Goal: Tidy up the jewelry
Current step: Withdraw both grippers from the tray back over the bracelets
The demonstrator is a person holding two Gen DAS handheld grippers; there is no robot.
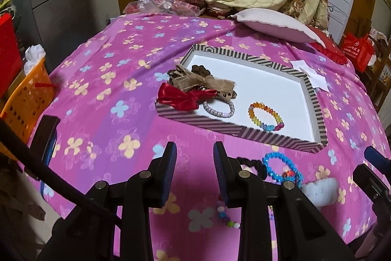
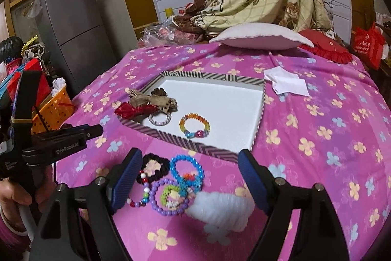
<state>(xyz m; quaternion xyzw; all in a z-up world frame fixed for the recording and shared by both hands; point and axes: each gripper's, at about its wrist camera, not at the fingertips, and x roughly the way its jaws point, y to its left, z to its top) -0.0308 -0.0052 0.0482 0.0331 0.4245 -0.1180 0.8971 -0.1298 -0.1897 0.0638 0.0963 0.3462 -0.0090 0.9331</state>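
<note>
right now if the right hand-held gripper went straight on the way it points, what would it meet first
Probably the pile of loose bracelets on the bedspread: the right hand-held gripper is open, and the blue bead bracelet lies between its fingers, short of the striped tray. Depth is uncertain.

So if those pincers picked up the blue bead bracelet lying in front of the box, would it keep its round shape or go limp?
The blue bead bracelet would probably sag somewhat, since it looks like separate beads on a string. Its glossy beads may slip between the pads. It overlaps neighbouring bracelets, such as the purple bead bracelet, so it might drag them.
</note>
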